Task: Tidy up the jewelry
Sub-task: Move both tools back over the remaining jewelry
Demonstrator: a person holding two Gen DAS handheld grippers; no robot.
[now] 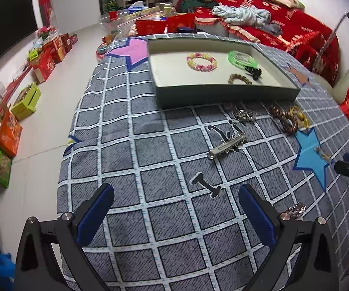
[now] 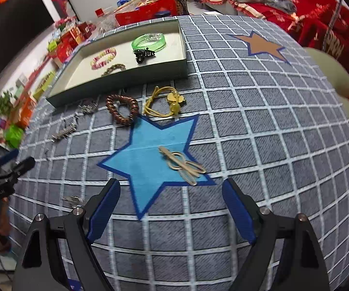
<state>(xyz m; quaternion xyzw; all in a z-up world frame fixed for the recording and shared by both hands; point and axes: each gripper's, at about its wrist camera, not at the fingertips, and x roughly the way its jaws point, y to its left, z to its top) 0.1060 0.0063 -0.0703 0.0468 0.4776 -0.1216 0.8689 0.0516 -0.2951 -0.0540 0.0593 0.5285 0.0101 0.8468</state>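
Observation:
A shallow green tray (image 1: pixel 223 97) holds a floral bracelet (image 1: pixel 201 61), a green bangle (image 1: pixel 241 58), a black claw clip (image 1: pixel 254 71) and a braided gold bracelet (image 1: pixel 239 78). My left gripper (image 1: pixel 175 194) is open above the checked cloth, with a small black bar-shaped piece (image 1: pixel 206 184) lying just ahead of its fingers. A silver hair clip (image 1: pixel 227 145) lies farther on. My right gripper (image 2: pixel 170 186) is open and empty, low over a blue star patch (image 2: pixel 150 160); a gold hair clip (image 2: pixel 181 165) rests on the star just beyond its fingertips.
In front of the tray (image 2: pixel 116 86) lie a brown coil hair tie (image 2: pixel 122 109), a yellow hair tie (image 2: pixel 167 104) and small silver pieces (image 2: pixel 88 108). Another silver piece (image 1: pixel 295 209) sits by my left gripper's right finger. The cloth drops off at the left, with boxes (image 1: pixel 26 101) on the floor.

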